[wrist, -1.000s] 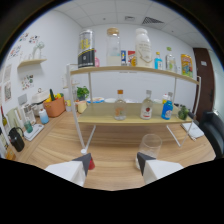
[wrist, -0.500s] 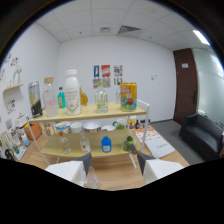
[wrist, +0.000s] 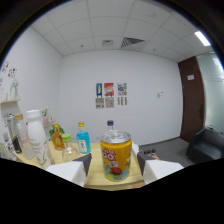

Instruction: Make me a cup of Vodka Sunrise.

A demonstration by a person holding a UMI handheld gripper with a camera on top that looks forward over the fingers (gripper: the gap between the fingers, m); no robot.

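A yellow drink can (wrist: 116,154) with a silver top and red lettering stands upright on the wooden shelf top (wrist: 97,181). It sits between my gripper's fingers. My gripper (wrist: 115,164) is open, with a narrow gap showing at each side of the can. The left fingertip (wrist: 84,163) and the right fingertip (wrist: 144,162) flank the can's lower half. A clear bottle with a blue cap (wrist: 110,125) pokes up just behind the can.
Left of the can on the same shelf stand a tall white bottle (wrist: 36,140), an orange-labelled bottle (wrist: 58,137), a green-capped bottle (wrist: 68,148) and a blue bottle (wrist: 82,140). Posters (wrist: 110,95) hang on the far wall. A dark door (wrist: 192,97) and sofa (wrist: 206,145) lie to the right.
The view has moved up and close to the top shelf. The yellow can, earlier small and far off on the shelf, now stands large between the fingers.
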